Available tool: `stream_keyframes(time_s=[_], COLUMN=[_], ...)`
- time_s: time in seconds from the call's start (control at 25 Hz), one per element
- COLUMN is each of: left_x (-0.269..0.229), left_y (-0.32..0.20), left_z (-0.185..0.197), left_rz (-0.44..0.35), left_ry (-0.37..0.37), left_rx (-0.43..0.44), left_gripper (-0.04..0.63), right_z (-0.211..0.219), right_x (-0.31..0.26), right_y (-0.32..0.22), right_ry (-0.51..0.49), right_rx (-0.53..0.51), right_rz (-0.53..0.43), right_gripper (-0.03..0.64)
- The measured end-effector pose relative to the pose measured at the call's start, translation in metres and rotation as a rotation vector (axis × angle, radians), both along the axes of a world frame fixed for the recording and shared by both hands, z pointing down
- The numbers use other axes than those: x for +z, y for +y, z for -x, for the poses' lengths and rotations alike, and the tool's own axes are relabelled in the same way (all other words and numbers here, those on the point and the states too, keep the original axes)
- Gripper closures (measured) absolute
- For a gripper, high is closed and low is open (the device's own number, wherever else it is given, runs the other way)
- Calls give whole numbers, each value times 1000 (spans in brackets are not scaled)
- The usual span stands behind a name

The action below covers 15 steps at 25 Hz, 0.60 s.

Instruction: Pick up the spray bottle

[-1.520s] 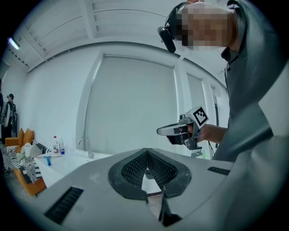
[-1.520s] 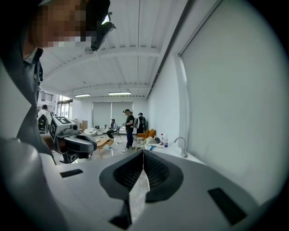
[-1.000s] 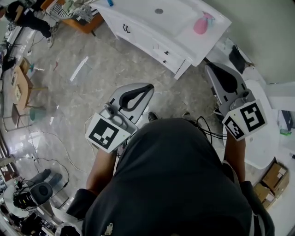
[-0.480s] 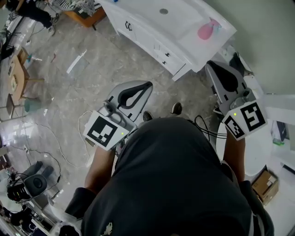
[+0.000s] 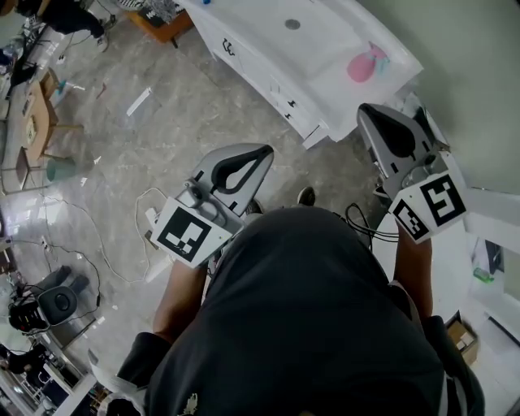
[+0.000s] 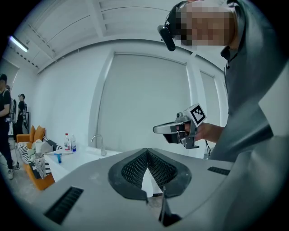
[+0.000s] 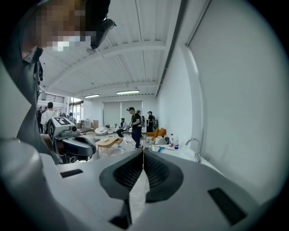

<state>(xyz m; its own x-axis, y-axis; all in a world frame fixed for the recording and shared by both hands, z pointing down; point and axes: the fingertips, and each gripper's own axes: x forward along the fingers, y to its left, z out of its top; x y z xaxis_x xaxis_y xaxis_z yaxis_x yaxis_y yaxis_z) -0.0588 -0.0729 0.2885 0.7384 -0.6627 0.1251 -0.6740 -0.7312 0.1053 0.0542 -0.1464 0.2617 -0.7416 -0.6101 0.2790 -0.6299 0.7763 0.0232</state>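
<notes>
Both tongs are pressed together with nothing between them. The left tongs (image 5: 262, 154) show their ribbed pads (image 6: 133, 169) meeting at the tip in the left gripper view, and the right tongs (image 5: 367, 115) look the same in the right gripper view. That makes two tongs, one in each hand, each with one marker cube, left (image 5: 185, 234) and right (image 5: 431, 207). The cubes bear black-and-white square patterns, not words.

One spray bottle (image 5: 360, 67) is in sight, pink with a pale blue-green head. It rests on the white worktop (image 5: 321, 77) near its right-hand end, beside the sink basin with its single drain (image 5: 292, 24). Whether it stands or lies I cannot tell from above. In the head view it sits just past the tips of the right tongs, near them but apart. The left tongs are well apart from it, lower and to the left, out over the grey floor (image 5: 122, 154).

One tap (image 6: 97, 143) rises from the worktop. Two small bottles (image 6: 67, 141) stand side by side at its far end, their labels too small to read, with one blue item (image 6: 58, 158) lying near them. Several people (image 7: 134, 127) stand further back in the room.
</notes>
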Motion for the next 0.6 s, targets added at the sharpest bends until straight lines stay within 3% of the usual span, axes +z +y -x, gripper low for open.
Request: stream_keyframes(time_s=[0.36,0.6], left_x=[-1,11], left_y=[-25,-24], left_z=[-51,-63], left_rz=[-2,9], left_ry=[-13,-31], left_rx=[-48,-49], left_gripper=[591,591], right_z=[-45,-53], right_x=[7,17], right_y=[-29,-33], right_ry=[-14,0], right_rx=[-56,-66], right_rz=[11,25], right_gripper=[607,607])
